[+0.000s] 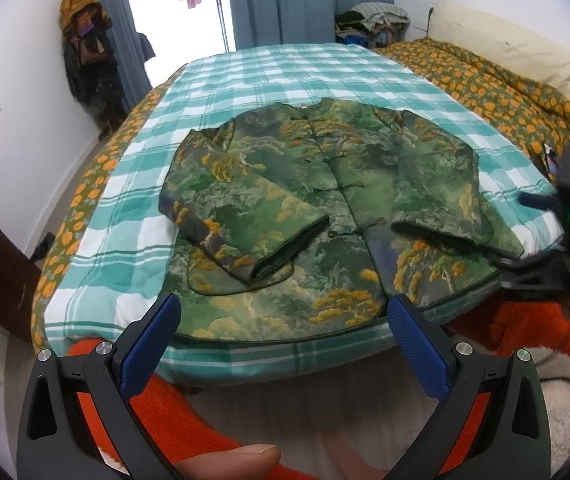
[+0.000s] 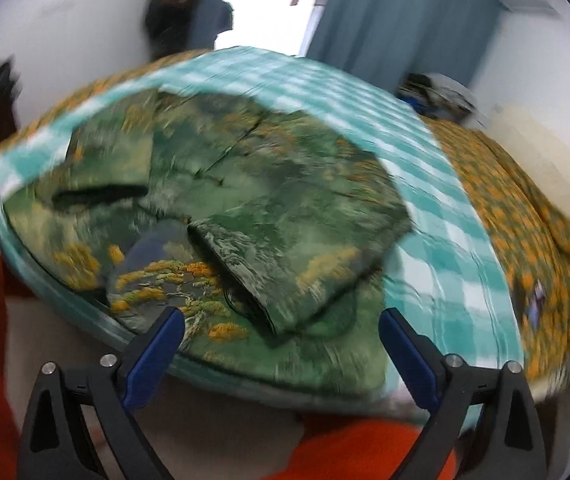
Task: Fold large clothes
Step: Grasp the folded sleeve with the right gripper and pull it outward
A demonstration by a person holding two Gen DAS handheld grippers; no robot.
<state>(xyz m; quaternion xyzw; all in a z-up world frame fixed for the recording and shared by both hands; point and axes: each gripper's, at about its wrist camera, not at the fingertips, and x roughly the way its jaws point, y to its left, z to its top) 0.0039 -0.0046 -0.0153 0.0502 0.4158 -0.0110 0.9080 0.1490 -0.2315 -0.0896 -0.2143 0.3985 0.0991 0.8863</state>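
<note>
The left hand-held gripper (image 1: 283,320) hangs wide and empty just off the near edge of the bed (image 1: 245,344). Its blue pads sit either side of the hem of the padded jacket (image 1: 317,200). The right hand-held gripper (image 2: 281,334) is equally wide and empty, aimed at the jacket's right cuff (image 2: 261,308).

The jacket, green with orange tree patterning, lies front-up on the checked blanket (image 1: 269,68). It is buttoned, with both sleeves folded in across the chest and its hem at the bed's near edge.

Judging by its bulk, the quilted cloth may spring back. A pinch through only the top layer could drag a sleeve out of its fold, and a hem so close to the edge could slide off.

The left view shows the whole garment sharply, along with the right tool at the jacket's right side. The right view is motion-blurred but shows the right cuff opening from closer.
</note>
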